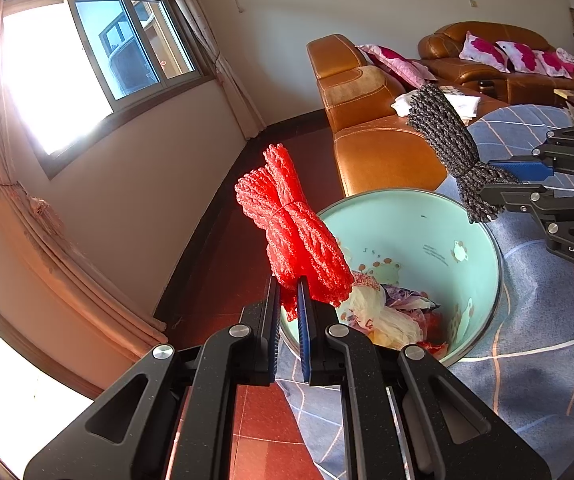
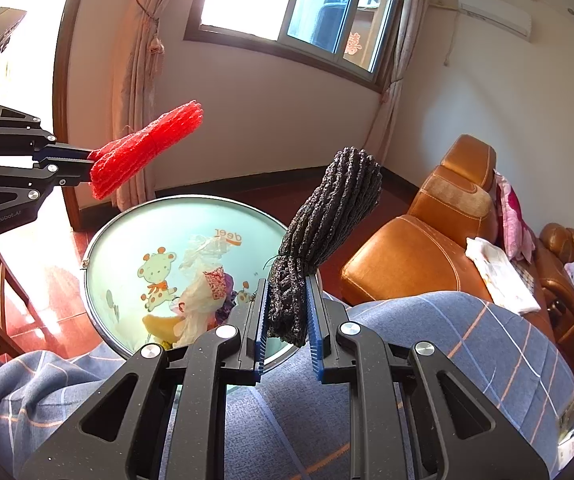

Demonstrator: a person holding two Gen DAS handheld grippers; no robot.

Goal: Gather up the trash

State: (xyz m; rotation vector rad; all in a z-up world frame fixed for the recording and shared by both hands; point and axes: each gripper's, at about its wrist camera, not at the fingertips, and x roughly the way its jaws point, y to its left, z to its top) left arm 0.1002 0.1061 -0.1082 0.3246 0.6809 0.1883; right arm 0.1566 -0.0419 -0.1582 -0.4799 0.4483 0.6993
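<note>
My left gripper (image 1: pixel 289 286) is shut on a red foam net bundle (image 1: pixel 291 224) and holds it upright above the near rim of a pale green trash bin (image 1: pixel 467 248). My right gripper (image 2: pixel 287 292) is shut on a dark grey foam net bundle (image 2: pixel 327 240) and holds it above the bin's (image 2: pixel 127 232) right rim. The bin holds crumpled plastic and paper trash (image 1: pixel 387 316), which also shows in the right wrist view (image 2: pixel 203 300). Each view shows the other gripper: the right one (image 1: pixel 499 184) with the grey bundle (image 1: pixel 443 136), the left one (image 2: pixel 83 168) with the red bundle (image 2: pixel 143 148).
An orange leather sofa (image 1: pixel 371 120) with pink cushions (image 1: pixel 483 52) stands behind the bin. A blue checked cloth (image 2: pixel 427 340) lies under my right gripper. A window (image 1: pixel 99 48) and curtains (image 1: pixel 27 208) line the wall. The floor (image 1: pixel 215 264) is red tile.
</note>
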